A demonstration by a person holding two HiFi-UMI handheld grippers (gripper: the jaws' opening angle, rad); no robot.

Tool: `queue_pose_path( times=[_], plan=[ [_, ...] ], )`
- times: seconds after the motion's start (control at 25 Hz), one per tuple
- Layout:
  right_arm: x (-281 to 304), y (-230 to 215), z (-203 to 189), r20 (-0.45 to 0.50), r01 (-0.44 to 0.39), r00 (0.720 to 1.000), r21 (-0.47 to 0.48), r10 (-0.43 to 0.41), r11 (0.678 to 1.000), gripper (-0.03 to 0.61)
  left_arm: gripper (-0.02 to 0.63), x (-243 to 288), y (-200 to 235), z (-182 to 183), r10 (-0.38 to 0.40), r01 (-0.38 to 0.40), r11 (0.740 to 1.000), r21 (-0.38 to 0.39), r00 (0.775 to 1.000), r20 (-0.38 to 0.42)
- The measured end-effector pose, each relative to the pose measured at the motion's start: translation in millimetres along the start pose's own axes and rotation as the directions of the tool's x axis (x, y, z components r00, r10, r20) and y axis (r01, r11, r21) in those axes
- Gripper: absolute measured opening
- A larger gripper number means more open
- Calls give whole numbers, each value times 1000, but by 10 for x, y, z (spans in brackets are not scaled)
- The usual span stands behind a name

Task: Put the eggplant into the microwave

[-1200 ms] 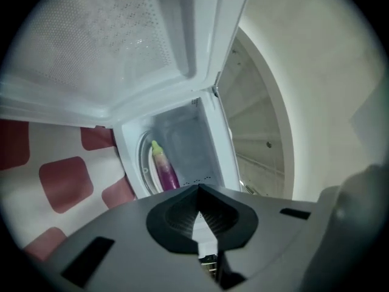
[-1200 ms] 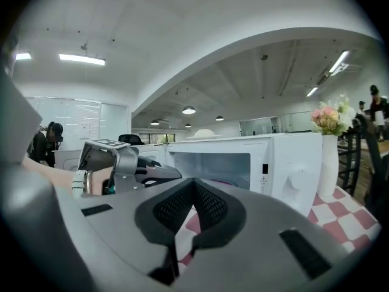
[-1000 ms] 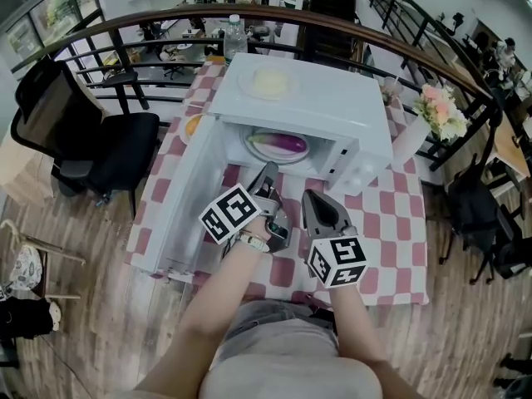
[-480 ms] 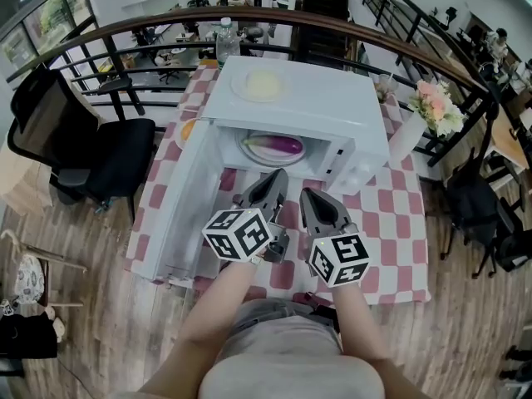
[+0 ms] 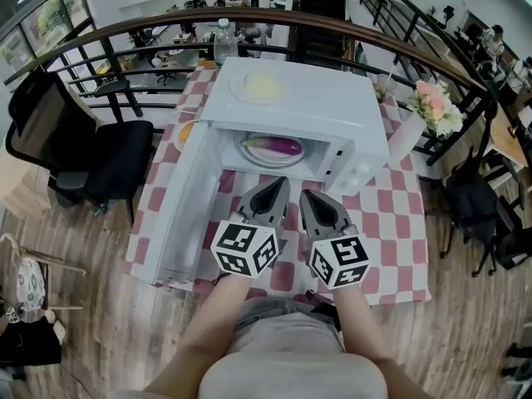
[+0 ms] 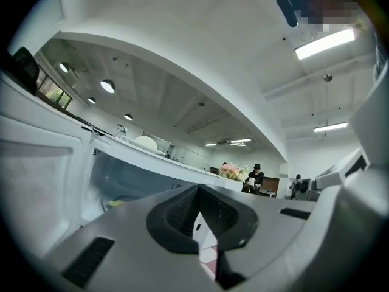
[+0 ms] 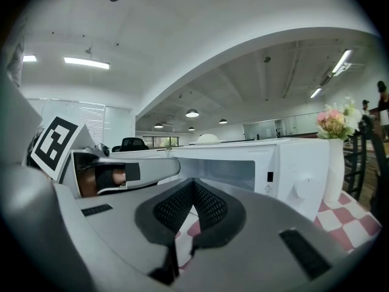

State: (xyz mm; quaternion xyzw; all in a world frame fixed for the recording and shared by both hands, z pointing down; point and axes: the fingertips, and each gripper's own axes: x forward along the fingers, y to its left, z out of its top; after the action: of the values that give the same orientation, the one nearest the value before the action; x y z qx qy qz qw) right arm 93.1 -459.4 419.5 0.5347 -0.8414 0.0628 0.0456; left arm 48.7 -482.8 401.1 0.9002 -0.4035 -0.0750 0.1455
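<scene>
A: Where is the eggplant [image 5: 277,145]?

B: Inside the microwave [image 5: 299,106], lying on the pale plate [image 5: 249,150] in the cavity. Purple body, green stem end towards the left. The door [image 5: 179,198] stands swung wide open on the left side.

A: Jaw state, left gripper [image 5: 274,188]?

B: Pads pressed together, nothing between them. It points level at the cavity opening, just in front of it, clear of the eggplant.

A: Right gripper [image 5: 309,198]?

B: Jaws also closed and empty, pads meeting at the tip. It sits just beside the left one, both over the red-and-white checked cloth [image 5: 391,214].

A: Any writing?

B: The right gripper view shows a small warning-triangle sticker [image 7: 268,187] on the control panel beside the dial [image 7: 299,188]; its print is too small to read. Each gripper's cube carries black-and-white square markers only.

A: On top of the microwave?

B: One round plate [image 5: 260,85]. A clear bottle [image 5: 223,40] stands behind, a vase of flowers [image 5: 436,110] to the right.
</scene>
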Motion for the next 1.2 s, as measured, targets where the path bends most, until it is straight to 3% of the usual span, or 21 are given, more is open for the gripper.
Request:
queue_pose_path(
  times=[0.24, 0.48, 1.2],
  plan=[
    [-1, 21, 36, 19, 11, 1000, -29, -10, 1000, 23, 2, -44, -104, 31, -9, 8, 992, 124, 1000, 3],
    [-33, 42, 113, 72, 37, 997, -68, -32, 997, 23, 2, -58, -145, 16, -12, 12, 990, 139, 1000, 2],
    [-78, 16, 136, 97, 50, 994, -102, -40, 993, 23, 2, -42, -256, -12, -40, 36, 979, 201, 999, 13]
  ],
)
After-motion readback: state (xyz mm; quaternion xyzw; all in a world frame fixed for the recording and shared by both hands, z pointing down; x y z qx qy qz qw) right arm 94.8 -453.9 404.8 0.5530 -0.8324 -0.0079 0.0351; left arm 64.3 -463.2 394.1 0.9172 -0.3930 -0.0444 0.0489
